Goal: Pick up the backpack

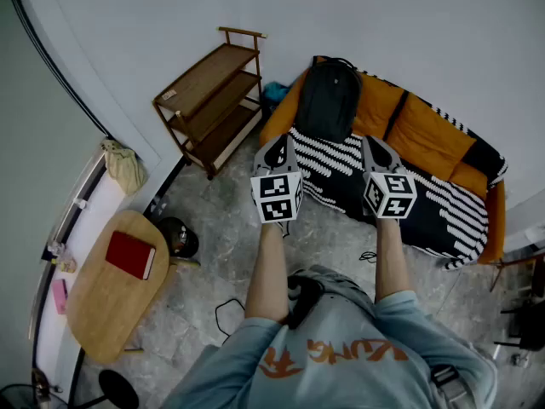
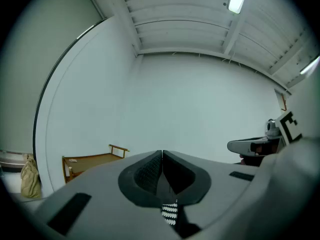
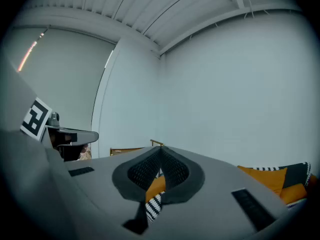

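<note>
A dark grey backpack (image 1: 327, 99) leans upright against the orange back cushion at the left end of the sofa (image 1: 426, 135), on a black-and-white striped cover (image 1: 434, 207). My left gripper (image 1: 278, 146) is held level in front of the sofa, below and left of the backpack, jaws shut and empty. To the right, my right gripper (image 1: 375, 147) hangs level over the striped cover, also shut with nothing in it. In the left gripper view my left gripper (image 2: 162, 155) faces the bare wall; in the right gripper view my right gripper (image 3: 161, 151) shows a strip of orange cushion below it.
A wooden shelf rack (image 1: 213, 96) stands left of the sofa against the wall. A round wooden table (image 1: 106, 305) with a red book (image 1: 130, 255) sits at lower left, a dark stool (image 1: 177, 237) beside it. A black cable (image 1: 223, 313) lies on the stone floor.
</note>
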The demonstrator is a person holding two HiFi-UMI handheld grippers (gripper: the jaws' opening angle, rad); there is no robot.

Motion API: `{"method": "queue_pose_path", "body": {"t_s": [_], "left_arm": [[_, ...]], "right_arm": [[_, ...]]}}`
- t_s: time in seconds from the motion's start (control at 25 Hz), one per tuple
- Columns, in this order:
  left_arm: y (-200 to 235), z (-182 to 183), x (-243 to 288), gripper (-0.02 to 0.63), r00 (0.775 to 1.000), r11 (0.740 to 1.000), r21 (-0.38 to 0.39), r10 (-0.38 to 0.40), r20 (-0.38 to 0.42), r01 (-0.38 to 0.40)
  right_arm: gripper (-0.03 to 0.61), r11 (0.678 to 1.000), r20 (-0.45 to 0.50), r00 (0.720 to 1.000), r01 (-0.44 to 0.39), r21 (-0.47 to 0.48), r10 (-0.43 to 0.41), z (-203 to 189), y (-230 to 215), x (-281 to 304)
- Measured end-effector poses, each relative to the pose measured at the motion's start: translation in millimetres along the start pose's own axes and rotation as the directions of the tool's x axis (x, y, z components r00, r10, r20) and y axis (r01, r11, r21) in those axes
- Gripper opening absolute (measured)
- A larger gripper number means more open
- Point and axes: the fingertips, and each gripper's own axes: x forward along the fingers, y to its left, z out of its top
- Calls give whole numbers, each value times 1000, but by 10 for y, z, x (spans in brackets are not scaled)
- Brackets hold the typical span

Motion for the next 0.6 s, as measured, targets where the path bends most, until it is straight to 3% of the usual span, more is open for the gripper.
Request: {"method": "queue_pose_path", "body": {"t_s": [0.2,0.44,0.6], "left_arm": [[36,14,50,21,1000,1000,-13,5,9,-5],[263,-9,-20,20,997,996,-42,76,1,-76],[376,-70,-38,18,992,992,-21,121,-24,-122]], "right_arm": [[-3,1000,8,1000,-6,-3,6,21,-13,66],[-3,999,52,999,10,53,-12,107,-67,77],[-3,998,54,999,-8,59,5,85,5,119]]}}
